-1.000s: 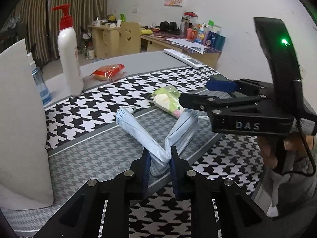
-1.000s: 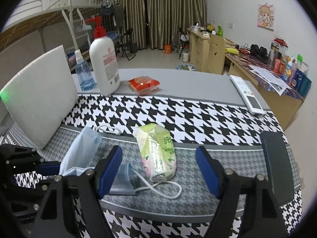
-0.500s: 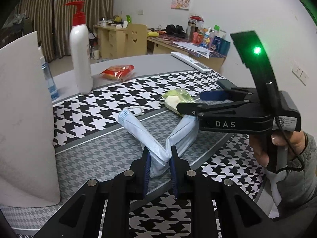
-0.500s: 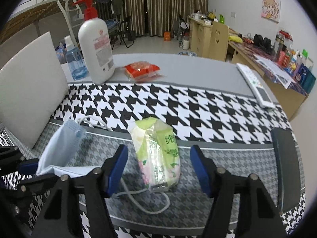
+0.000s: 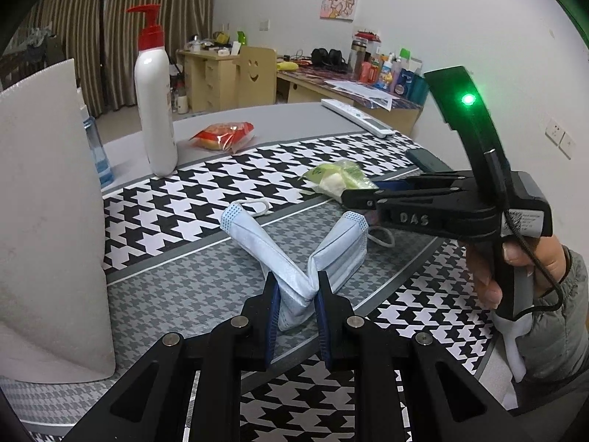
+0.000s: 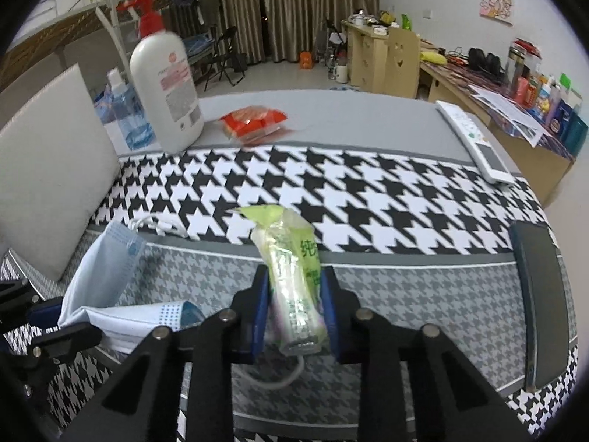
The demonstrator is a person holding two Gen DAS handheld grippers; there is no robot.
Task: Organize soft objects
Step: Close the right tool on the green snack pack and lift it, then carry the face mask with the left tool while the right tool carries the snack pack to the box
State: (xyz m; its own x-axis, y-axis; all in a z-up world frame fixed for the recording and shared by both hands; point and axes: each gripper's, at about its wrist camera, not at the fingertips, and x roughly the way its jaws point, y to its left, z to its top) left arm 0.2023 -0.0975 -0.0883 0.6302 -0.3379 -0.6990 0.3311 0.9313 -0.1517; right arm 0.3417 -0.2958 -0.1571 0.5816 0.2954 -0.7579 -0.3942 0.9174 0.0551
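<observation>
Right claw (image 6: 294, 307) pinches the tissue pack (image 6: 292, 276), raised off the houndstooth cloth (image 6: 368, 191); left claw (image 5: 296, 311) clamps the folded mask (image 5: 294, 254) beside it. Lotion bottle (image 6: 165, 84) and remote (image 6: 475, 140) sit beyond.

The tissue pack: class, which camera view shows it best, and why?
The right wrist view: the tissue pack fills the centre, pinched between the right tongs, its green print visible. The left wrist view shows only its far end, behind those tongs.

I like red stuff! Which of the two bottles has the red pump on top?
The tall white plastic lotion bottle. The small clear blue bottle beside it is shorter, with no red on it.
</observation>
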